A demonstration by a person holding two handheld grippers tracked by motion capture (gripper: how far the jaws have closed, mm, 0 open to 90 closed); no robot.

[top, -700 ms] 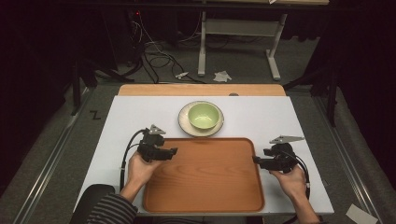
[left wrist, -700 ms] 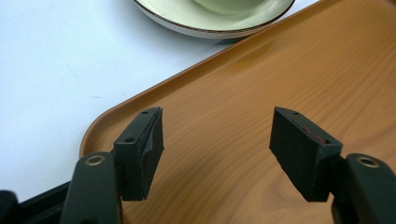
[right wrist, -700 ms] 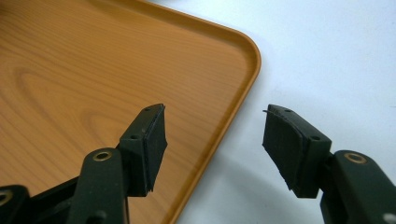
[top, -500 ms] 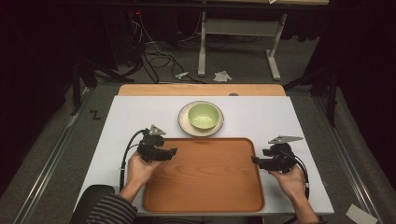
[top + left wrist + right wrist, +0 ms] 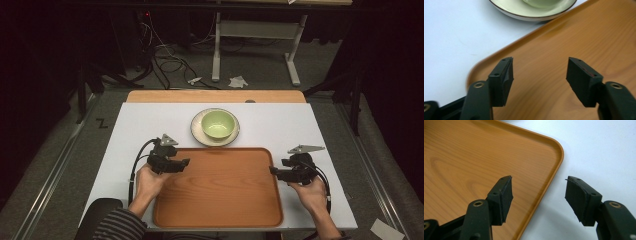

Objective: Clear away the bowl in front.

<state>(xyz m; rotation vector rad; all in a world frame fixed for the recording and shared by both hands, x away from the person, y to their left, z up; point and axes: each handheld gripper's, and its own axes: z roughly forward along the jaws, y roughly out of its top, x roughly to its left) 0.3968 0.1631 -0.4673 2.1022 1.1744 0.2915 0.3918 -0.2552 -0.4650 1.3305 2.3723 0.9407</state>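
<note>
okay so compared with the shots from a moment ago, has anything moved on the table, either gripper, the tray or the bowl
Barely anything. The right gripper has crept slightly inward, its jaws open astride the right rim of the wooden tray. The left gripper stays over the tray's left edge, jaws open and holding nothing. The tray and the green bowl on its plate have not shifted.
</note>
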